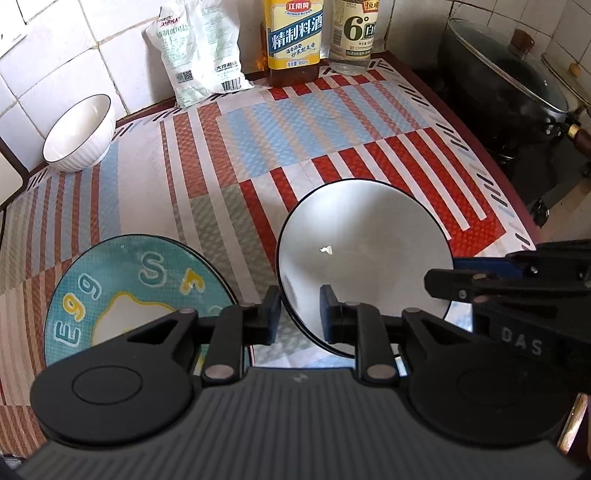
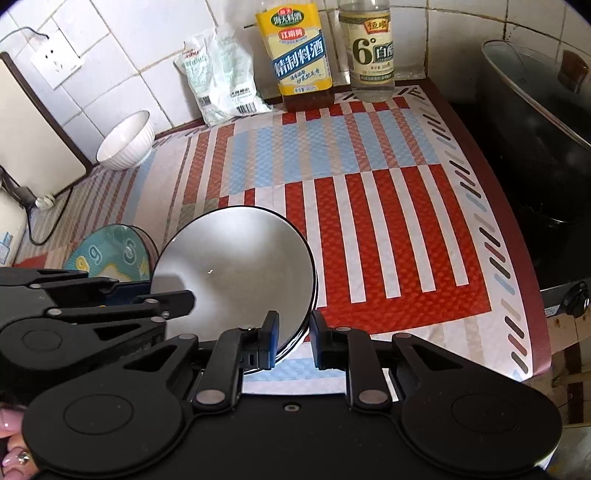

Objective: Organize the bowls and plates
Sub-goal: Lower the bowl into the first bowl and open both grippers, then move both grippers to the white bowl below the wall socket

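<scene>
I have 2 grippers on 1 item: the white plate (image 1: 364, 258), which sits at the near edge of the striped mat (image 1: 332, 122), close to the middle of the counter. In the right wrist view its edge shows several dark rim lines, so I judge it may be a small stack; I cannot confirm the count.

Left gripper (image 1: 300, 314): fingers narrowly parted, straddling the plate's left rim, 1 pad outside and 1 over the inner face. Contact is not confirmed. Right gripper (image 2: 293, 341): same narrow spread, straddling the near right rim, pads close to it.

Step in hand, as I judge it: securing the white plate from both sides before moving it. The next move calls for closing both pairs evenly on the rim, then lifting level so nothing slides.

The egg-print plate (image 1: 140, 295) lies just left of the white plate, rims near or touching; it is the probable partner for stacking and also the closest obstruction. The ribbed white bowl (image 1: 79, 134) stands well apart at the far left by the wall. The salt bag (image 1: 201, 51), cooking wine bottle (image 1: 293, 37) and vinegar bottle (image 1: 354, 35) line the back. The lidded wok (image 1: 509, 85) occupies the right side.
</scene>
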Demonstrator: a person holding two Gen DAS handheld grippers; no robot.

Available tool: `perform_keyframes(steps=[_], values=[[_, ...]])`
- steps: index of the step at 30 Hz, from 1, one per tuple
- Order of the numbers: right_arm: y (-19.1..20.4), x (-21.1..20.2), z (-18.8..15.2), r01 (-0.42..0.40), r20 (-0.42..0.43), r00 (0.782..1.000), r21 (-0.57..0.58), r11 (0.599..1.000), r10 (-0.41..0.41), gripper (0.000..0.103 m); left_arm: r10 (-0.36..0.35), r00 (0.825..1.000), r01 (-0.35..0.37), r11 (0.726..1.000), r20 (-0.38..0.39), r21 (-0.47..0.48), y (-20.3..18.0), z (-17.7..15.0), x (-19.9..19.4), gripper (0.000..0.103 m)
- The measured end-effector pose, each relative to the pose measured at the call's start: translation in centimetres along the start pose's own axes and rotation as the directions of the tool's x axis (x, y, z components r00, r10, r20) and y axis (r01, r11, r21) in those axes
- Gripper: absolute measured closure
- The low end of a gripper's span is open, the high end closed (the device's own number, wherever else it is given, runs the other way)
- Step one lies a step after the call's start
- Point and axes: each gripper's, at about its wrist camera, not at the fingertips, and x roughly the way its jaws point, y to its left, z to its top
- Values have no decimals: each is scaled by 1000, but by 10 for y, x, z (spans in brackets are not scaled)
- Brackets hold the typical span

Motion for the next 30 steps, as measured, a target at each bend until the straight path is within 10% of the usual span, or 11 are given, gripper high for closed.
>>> perform_keyframes(steps=[30], values=[[100, -114, -23, -54, 206, 970, -344, 937, 131, 47, -74, 981, 81, 996, 180, -33, 85, -38, -150, 74]])
